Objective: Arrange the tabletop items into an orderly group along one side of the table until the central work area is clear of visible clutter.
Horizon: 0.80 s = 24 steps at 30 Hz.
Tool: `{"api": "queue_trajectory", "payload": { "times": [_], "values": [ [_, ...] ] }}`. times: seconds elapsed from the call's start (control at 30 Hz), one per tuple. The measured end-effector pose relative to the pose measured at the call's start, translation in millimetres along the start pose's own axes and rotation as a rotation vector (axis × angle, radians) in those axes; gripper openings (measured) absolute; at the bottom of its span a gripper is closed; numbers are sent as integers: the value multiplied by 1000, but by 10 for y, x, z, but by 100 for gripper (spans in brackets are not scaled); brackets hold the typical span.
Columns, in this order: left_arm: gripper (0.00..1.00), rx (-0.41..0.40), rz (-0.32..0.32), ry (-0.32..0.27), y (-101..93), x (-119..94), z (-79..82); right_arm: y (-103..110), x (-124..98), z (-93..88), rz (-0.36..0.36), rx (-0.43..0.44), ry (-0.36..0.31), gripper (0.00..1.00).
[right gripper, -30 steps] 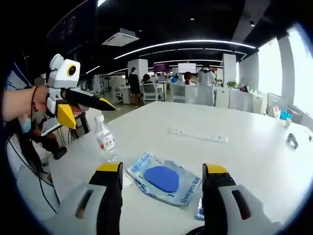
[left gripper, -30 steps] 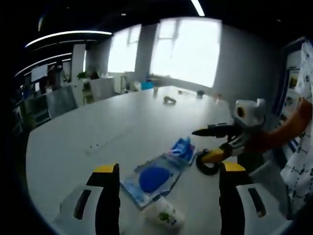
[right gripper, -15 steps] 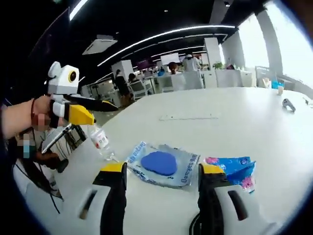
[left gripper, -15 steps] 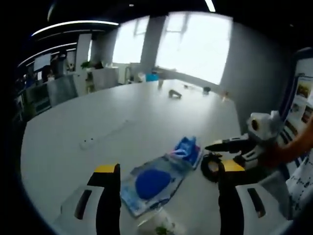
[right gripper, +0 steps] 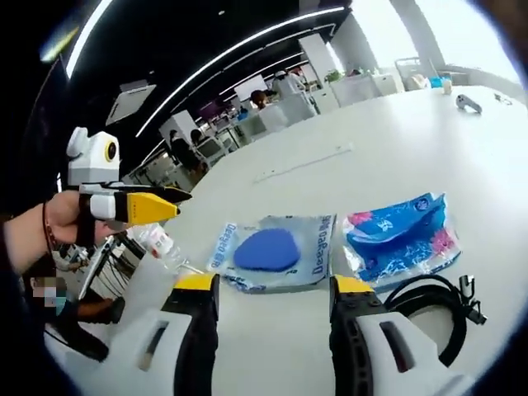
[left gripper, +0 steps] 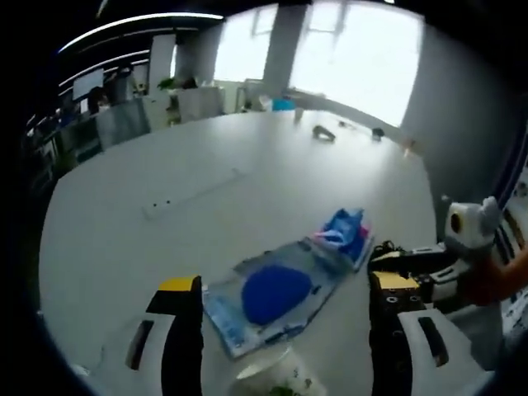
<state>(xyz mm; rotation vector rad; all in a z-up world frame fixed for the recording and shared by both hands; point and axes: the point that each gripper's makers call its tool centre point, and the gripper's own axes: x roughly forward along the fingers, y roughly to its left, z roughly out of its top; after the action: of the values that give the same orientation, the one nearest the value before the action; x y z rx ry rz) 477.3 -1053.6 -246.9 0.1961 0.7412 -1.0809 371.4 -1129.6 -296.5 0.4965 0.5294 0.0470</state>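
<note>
A white tabletop (left gripper: 165,181) is seen in both views. In the left gripper view, the left gripper (left gripper: 285,330) rises from the bottom of the frame with its jaws apart and nothing held between them. Between the jaws, at lower centre, a clear packet with a blue pad (left gripper: 272,293) lies flat on the tabletop. A blue and pink packet (left gripper: 342,235) lies just beyond it, touching or overlapping its far end. A water bottle (left gripper: 272,381) is partly visible at the bottom edge. The right gripper (left gripper: 404,260) enters at the right of the frame.

In the right gripper view, the right gripper (right gripper: 272,330) rises from the bottom with its jaws apart and empty. The clear packet (right gripper: 272,252) lies at centre, with the blue and pink packet (right gripper: 400,235) just beside it to the right. A coiled black cable (right gripper: 429,309) lies at lower right. The water bottle (right gripper: 161,246) stands at left, below the left gripper (right gripper: 169,206), whose jaws appear closed together.
</note>
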Motion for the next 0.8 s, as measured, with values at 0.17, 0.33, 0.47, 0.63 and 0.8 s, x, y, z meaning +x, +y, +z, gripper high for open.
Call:
{"api": "queue_trajectory", "payload": {
  "times": [0.17,0.33,0.47,0.63,0.8],
  "values": [
    [80,-42,53,53,105,155,-94,-66,53,-77,-18,68,15,51],
    [80,-96,105,119,208,269,-205,-86,64,-109,-29,102,16,49],
    [76,-126,163,190,382,340,-341,-115,93,-144,-39,153,15,48],
    [76,-162,172,210,471,418,-424,-171,130,-170,-60,204,19,47],
    [76,-172,174,228,497,462,-487,-183,176,-140,-60,220,15,46]
  ]
}}
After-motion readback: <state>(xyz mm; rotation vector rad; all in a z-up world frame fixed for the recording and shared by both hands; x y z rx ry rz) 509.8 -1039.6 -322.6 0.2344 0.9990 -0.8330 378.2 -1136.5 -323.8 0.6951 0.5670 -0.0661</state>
